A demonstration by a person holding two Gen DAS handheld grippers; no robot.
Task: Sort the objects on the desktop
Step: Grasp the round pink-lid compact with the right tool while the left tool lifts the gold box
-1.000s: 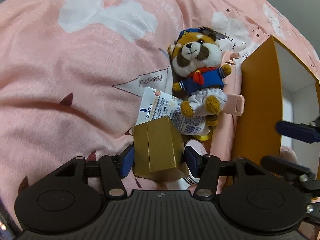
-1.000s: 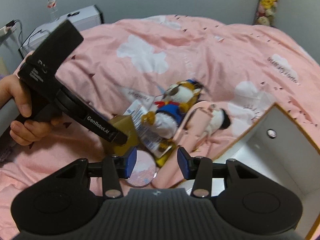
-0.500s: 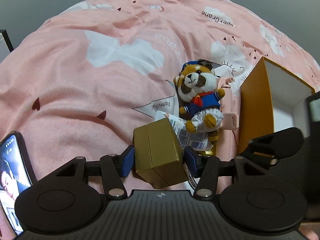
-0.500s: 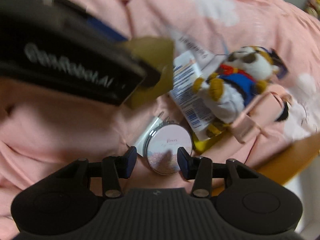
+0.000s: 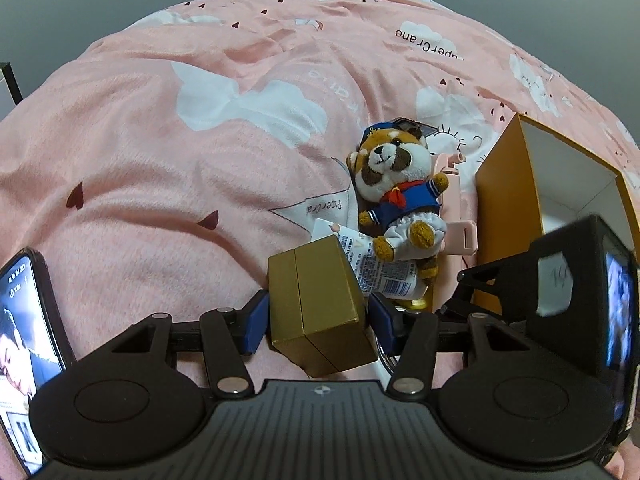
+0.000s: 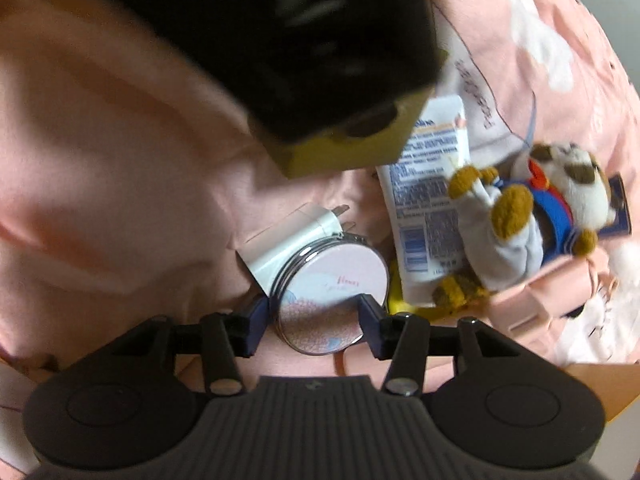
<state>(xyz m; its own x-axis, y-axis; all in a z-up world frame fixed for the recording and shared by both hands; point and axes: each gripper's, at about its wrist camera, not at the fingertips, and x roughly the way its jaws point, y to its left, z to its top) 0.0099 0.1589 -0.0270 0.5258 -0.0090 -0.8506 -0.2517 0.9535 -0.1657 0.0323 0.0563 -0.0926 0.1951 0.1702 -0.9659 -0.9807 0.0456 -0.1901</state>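
Observation:
My left gripper (image 5: 316, 316) is shut on a gold box (image 5: 316, 304) and holds it just above the pink bedspread. The same box (image 6: 348, 152) shows blurred under the left gripper's black body (image 6: 280, 40) in the right wrist view. My right gripper (image 6: 312, 320) points steeply down over a round pink compact (image 6: 332, 280). Its jaws are opening, with the compact between them and the pads not pressing on it. A white charger plug (image 6: 288, 240) lies under the compact's far edge. A Vaseline tube (image 6: 428, 200) and a plush raccoon (image 6: 532, 208) in a sailor suit lie to the right.
An open orange box (image 5: 508, 200) with a white inside stands right of the pile. A pink flat case (image 5: 460, 236) lies under the plush (image 5: 400, 188). A phone (image 5: 24, 340) with a lit screen is at the far left. The right gripper's body (image 5: 560, 280) is close beside the orange box.
The left gripper has lifted the gold box a little and tilted upward. The right gripper has dropped and rolled onto the compact, and its jaws have widened around it.

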